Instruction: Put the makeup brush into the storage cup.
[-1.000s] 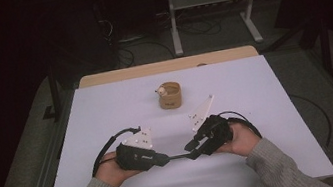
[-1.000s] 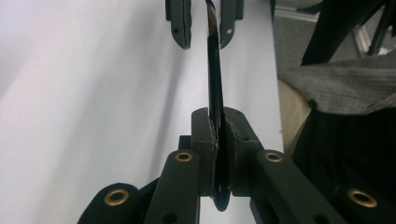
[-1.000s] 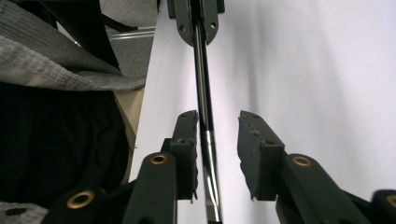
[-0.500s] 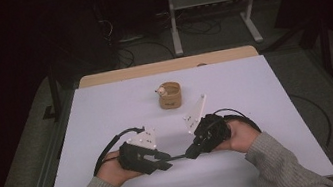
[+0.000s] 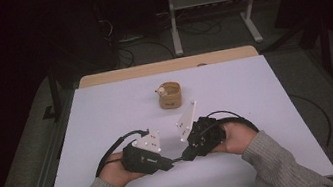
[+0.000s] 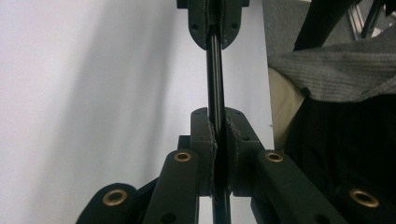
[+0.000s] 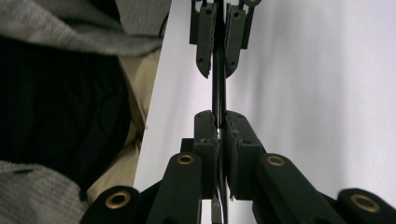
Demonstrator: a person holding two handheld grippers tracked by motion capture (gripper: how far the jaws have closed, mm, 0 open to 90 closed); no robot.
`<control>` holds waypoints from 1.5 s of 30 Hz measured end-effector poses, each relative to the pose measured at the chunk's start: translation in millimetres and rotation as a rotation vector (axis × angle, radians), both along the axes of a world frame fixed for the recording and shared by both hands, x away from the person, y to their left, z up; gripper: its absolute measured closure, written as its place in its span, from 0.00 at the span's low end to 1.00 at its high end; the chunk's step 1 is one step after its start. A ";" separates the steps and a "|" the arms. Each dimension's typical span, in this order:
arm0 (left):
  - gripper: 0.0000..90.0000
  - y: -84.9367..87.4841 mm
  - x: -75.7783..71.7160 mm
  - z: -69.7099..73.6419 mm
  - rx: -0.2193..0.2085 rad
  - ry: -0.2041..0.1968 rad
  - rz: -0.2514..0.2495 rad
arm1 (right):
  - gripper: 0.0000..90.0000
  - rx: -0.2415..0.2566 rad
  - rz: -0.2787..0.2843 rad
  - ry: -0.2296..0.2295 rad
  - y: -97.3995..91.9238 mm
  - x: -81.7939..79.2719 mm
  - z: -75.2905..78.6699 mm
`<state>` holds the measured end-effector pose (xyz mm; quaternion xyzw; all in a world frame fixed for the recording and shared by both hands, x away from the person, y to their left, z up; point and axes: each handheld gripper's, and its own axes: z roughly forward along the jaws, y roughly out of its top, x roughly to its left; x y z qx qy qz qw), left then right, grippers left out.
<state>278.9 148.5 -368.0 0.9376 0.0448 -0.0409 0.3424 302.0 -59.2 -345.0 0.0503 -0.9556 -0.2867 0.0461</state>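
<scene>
– Black and thin, a straight rod [image 6: 215,70] is the thing in hand. In the right gripper view a small pale metal part shows at its near end.

– Where is it?

– Low over the near part of the white table [image 5: 258,109], in front of the person and spanning the gap between the two grippers.

– How do the grippers stand?

– They point at each other, nose to nose. The left gripper [image 5: 169,164] lies level and aims right. The right gripper [image 5: 187,156] aims left and slightly down. Each has its grey plate on top and a cable looping behind it.

– Open or closed?

– Both are clamped on the rod. In the left gripper view the pads press its sides, and those jaws have just been closing with the rod between them. In the right gripper view the pads pinch it the same way.

– And the hands?

– The left hand [image 5: 113,170] and right hand [image 5: 237,135] wrap the gripper bodies from behind, and grey sleeves come in from the near edge.

– Any containers?

– A tan cup [image 5: 169,94] stands upright at mid-table, well apart from the grippers. Something small and pale [image 5: 160,91] sits at its left rim; what it is cannot be made out.
</scene>
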 end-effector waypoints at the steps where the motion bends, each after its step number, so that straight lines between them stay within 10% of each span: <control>1: 0.92 0.8 0.2 0.2 -0.007 0.001 0.004 | 0.91 0.000 0.000 0.000 0.0 0.0 0.0; 7: 0.93 5.9 0.3 -0.1 -0.018 -0.016 0.014 | 0.81 0.095 -0.045 0.038 -15.2 5.9 -3.4; 19: 0.93 9.0 1.3 1.5 -0.067 -0.014 0.035 | 0.92 0.116 -0.056 0.051 -23.6 5.9 1.1; 25: 0.85 0.0 -3.4 -3.1 -0.010 -0.044 0.015 | 0.92 0.068 -0.036 0.028 -16.1 4.9 9.7; 30: 0.86 -3.0 -1.5 -4.3 -0.023 -0.033 0.023 | 0.92 -0.080 -0.005 -0.044 1.3 -1.3 25.2; 36: 0.92 -1.5 -2.5 -3.8 -0.016 -0.045 0.029 | 0.92 -0.097 0.013 -0.073 8.2 -5.2 32.4; 38: 0.92 2.1 -1.5 -4.0 -0.034 -0.041 0.042 | 0.88 -0.071 -0.017 -0.061 6.7 -6.0 31.9; 39: 0.92 4.6 -1.3 -4.3 -0.049 -0.034 0.055 | 0.68 0.021 -0.053 -0.056 1.5 -2.1 29.4; 45: 0.92 19.1 -0.9 -10.1 -0.139 -0.013 0.121 | 0.61 0.198 -0.119 0.011 -17.6 0.3 16.3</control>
